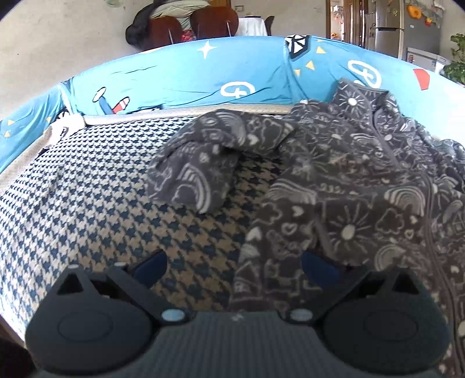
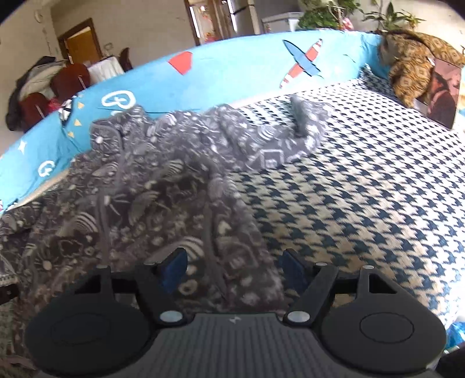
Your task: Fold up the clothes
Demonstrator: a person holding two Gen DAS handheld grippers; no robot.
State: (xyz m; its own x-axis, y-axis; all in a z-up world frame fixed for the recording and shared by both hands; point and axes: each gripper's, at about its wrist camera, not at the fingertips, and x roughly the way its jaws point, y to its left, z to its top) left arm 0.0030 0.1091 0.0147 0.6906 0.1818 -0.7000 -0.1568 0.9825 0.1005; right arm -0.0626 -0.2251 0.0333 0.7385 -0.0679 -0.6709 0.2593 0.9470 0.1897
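A dark grey fleece garment (image 1: 348,180) with white doodle print lies spread on a houndstooth-covered sofa seat (image 1: 87,203), collar toward the backrest. One sleeve (image 1: 197,162) sticks out crumpled to the left. My left gripper (image 1: 235,269) is open and low over the garment's left lower edge, with cloth between the blue pads. In the right wrist view the same garment (image 2: 145,197) fills the left half, its other sleeve (image 2: 279,145) stretched right. My right gripper (image 2: 232,269) is open over the garment's right lower edge, which lies between its fingers.
A blue cartoon-print cover (image 1: 203,75) drapes the sofa backrest. A brown patterned cushion (image 2: 418,64) sits at the sofa's far right end. Bare houndstooth seat (image 2: 363,189) stretches right of the garment. Chairs with coats (image 1: 180,26), a fridge (image 1: 407,26) and plants stand behind.
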